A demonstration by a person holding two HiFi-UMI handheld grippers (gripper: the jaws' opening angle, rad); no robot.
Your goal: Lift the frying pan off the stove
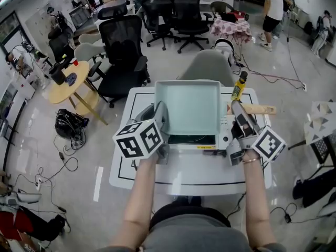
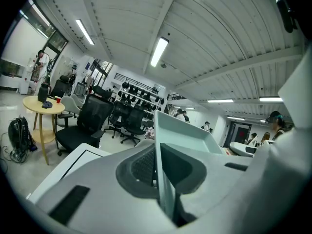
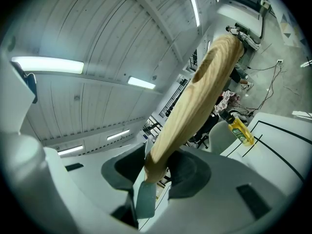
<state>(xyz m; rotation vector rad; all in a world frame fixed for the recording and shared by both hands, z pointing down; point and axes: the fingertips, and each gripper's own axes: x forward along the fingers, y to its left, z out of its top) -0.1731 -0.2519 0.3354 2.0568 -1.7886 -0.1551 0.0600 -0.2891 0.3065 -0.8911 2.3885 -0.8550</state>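
Note:
The pale green square frying pan (image 1: 191, 106) hangs over the stove (image 1: 210, 140), tilted, its hollow facing me. The stove's dark top shows under the pan's near edge. My left gripper (image 1: 160, 117) is shut on the pan's left rim; in the left gripper view the thin rim (image 2: 163, 179) runs between the pressed pads of this gripper (image 2: 157, 169). My right gripper (image 1: 237, 114) is shut on the pan's wooden handle (image 1: 260, 109). In the right gripper view the handle (image 3: 195, 96) rises out of the closed gripper (image 3: 153, 167).
A yellow oil bottle (image 1: 239, 86) stands on the white table (image 1: 194, 172) at the back right, also in the right gripper view as the bottle (image 3: 242, 130). Office chairs (image 1: 123, 51) and a round wooden side table (image 1: 65, 88) stand beyond. People stand far back.

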